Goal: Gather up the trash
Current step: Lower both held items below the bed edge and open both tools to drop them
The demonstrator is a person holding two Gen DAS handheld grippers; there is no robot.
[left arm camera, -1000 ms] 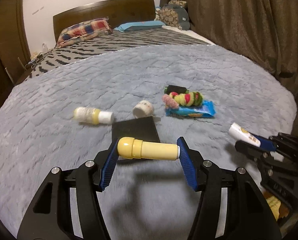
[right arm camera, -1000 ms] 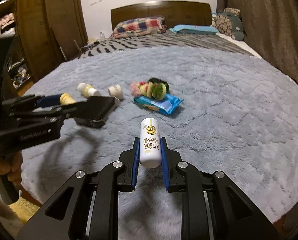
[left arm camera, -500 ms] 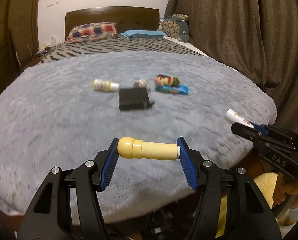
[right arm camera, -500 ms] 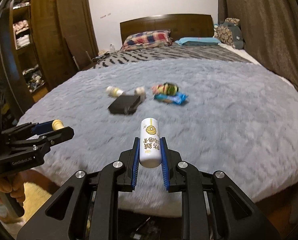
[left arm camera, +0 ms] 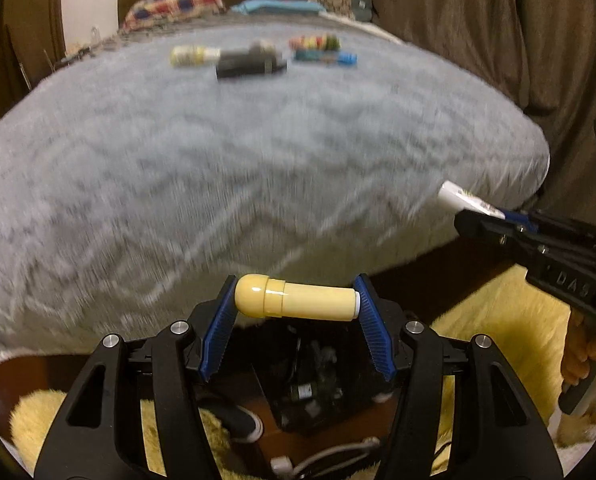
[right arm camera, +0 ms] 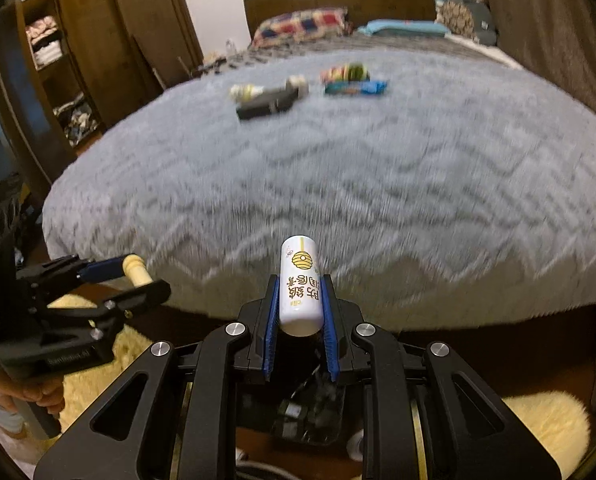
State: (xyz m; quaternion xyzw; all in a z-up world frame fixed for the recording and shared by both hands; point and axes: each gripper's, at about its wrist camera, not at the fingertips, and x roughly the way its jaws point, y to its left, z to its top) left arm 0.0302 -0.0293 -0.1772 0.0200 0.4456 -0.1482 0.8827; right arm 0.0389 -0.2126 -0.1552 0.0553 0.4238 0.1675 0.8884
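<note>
Left wrist view: left gripper [left arm camera: 296, 300] clamps a smooth yellow tube [left arm camera: 294, 299] crosswise; right gripper [right arm camera: 298, 304] pinches a glossy white cylinder [right arm camera: 300, 286] lengthwise. Below, a black bin [left arm camera: 313, 380]; beyond, a fluffy grey blanket [left arm camera: 238, 152] bearing blurred litter [left arm camera: 250, 65].

Held items: one yellow tube [left arm camera: 296, 298]; one white tube [right arm camera: 299, 285]; on the bed [right arm camera: 377, 184]: one small bottle [right arm camera: 246, 91]; one black box [right arm camera: 265, 106]; one blue wrapper [right arm camera: 355, 88]; one multicoloured bundle [right arm camera: 345, 72]; one small pale container [right arm camera: 299, 82]; pillows: two.
</note>
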